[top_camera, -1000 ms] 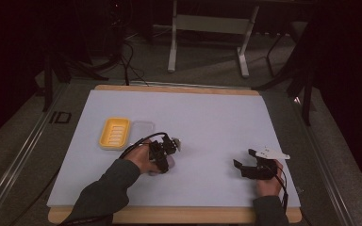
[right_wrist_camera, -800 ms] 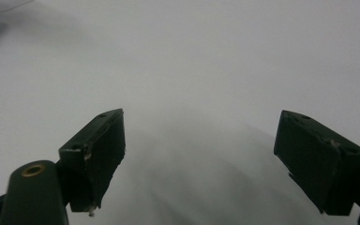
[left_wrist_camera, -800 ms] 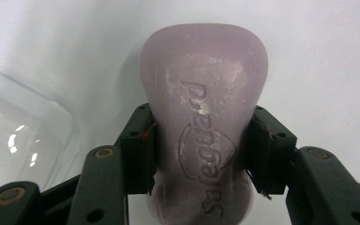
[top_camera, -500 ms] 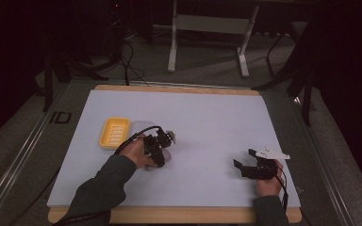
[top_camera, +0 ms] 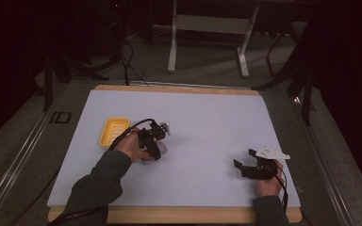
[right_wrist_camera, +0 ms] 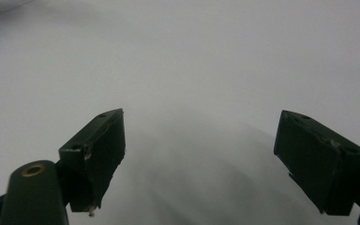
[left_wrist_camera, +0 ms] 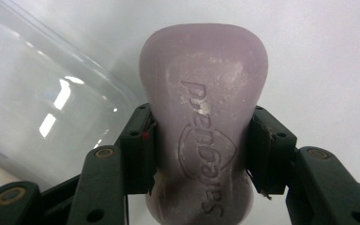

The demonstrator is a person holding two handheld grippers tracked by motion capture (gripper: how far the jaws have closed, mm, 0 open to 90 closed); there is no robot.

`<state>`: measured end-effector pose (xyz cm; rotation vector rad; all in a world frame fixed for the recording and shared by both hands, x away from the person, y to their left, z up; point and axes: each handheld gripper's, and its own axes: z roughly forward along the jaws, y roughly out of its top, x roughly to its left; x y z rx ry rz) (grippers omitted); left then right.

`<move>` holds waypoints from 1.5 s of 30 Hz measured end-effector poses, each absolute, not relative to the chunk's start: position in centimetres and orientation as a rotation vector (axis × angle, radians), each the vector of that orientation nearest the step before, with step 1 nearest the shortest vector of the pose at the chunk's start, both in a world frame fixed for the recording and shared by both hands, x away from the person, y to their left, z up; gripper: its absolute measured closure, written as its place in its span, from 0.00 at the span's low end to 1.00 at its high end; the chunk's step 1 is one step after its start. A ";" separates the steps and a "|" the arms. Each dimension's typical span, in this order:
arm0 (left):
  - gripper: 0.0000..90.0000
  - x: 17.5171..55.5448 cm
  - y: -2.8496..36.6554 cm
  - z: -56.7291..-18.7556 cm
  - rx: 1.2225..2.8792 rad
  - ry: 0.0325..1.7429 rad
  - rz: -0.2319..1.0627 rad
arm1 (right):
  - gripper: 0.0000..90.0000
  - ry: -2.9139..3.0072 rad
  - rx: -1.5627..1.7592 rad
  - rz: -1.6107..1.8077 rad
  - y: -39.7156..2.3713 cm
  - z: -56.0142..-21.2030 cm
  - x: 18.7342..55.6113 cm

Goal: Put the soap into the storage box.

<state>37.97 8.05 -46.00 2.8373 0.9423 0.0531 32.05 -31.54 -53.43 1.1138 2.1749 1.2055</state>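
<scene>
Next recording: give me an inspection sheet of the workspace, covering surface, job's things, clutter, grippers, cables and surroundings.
Surface: pale sheet on a wooden board.
Job's things: lilac soap bar clamped at its waist; yellow soap dish beside the left hand; clear lid near the soap.
Clutter: nothing seen.
Grippers: left gripper shut on the soap bar; right gripper open over bare sheet, nothing between its jaws.
Cables: black cable loops off the left gripper; more run across the floor beyond the table.
Surroundings: dark room, grey floor, metal stand behind.
</scene>
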 end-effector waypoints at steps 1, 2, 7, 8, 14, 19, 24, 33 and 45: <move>0.56 38.0 8.1 -45.8 2.837 0.942 0.055 | 0.18 2.175 1.114 1.205 -31.5 -53.4 32.0; 0.56 38.0 8.1 -45.8 2.837 0.942 0.055 | 0.18 2.175 1.114 1.205 -31.5 -53.4 32.0; 0.56 38.4 8.7 -45.1 2.811 0.965 0.070 | 0.18 2.175 1.114 1.205 -31.5 -53.4 32.0; 0.56 38.5 8.9 -44.9 2.808 0.966 0.076 | 0.18 2.175 1.115 1.205 -31.5 -53.4 32.0; 0.56 38.8 9.4 -44.5 2.793 0.992 0.079 | 0.18 2.175 1.114 1.205 -31.5 -53.4 32.1; 0.56 39.2 10.0 -44.5 2.776 1.019 0.078 | 0.18 2.174 1.115 1.205 -31.5 -53.4 32.1; 0.56 39.5 10.5 -44.4 2.759 1.054 0.079 | 0.18 2.173 1.117 1.206 -31.5 -53.4 32.0; 0.56 39.8 11.5 -43.9 2.732 1.088 0.080 | 0.18 2.173 1.117 1.206 -31.5 -53.4 32.0; 0.56 40.6 12.8 -43.5 2.687 1.154 0.094 | 0.18 2.173 1.117 1.206 -31.5 -53.4 32.0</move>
